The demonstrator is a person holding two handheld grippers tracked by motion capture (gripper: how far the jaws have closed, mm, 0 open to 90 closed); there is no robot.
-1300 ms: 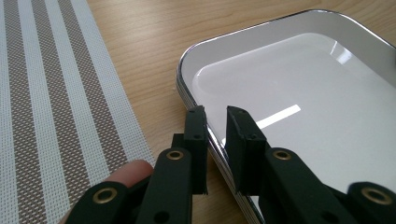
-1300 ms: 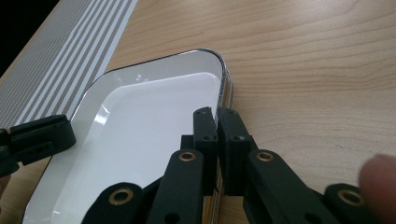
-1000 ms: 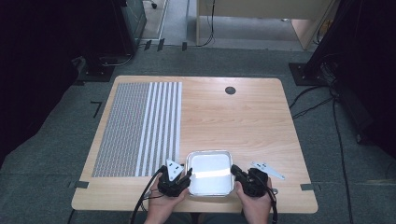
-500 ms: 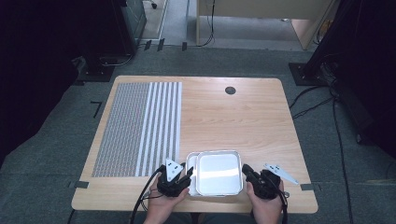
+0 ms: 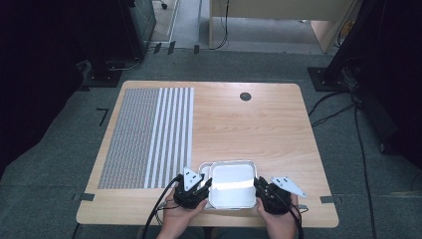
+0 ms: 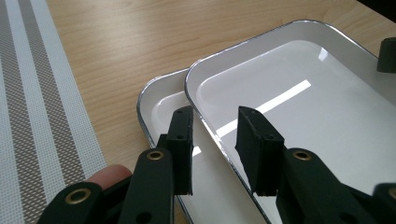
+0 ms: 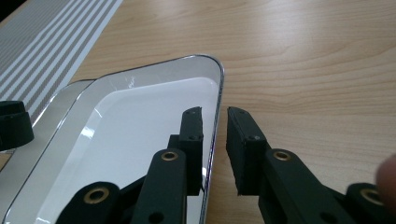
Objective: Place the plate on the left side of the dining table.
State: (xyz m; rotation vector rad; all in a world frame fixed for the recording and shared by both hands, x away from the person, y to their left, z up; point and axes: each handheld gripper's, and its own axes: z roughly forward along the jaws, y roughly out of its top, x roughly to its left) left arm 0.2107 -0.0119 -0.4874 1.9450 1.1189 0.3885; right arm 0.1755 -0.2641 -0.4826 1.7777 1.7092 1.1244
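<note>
Straddling opposite rims of the upper tray [image 5: 233, 184], which sits offset on a lower tray [image 6: 159, 105], the left tongs [image 6: 215, 140] and right tongs [image 7: 214, 140] stand narrowly parted, apparently so the upper tray can be gripped from both sides.

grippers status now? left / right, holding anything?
Left gripper: jaws astride the upper tray's rim with a visible gap; not clamped, open.
Right gripper: jaws astride the same tray's opposite rim; whether they pinch it cannot be told.
</note>
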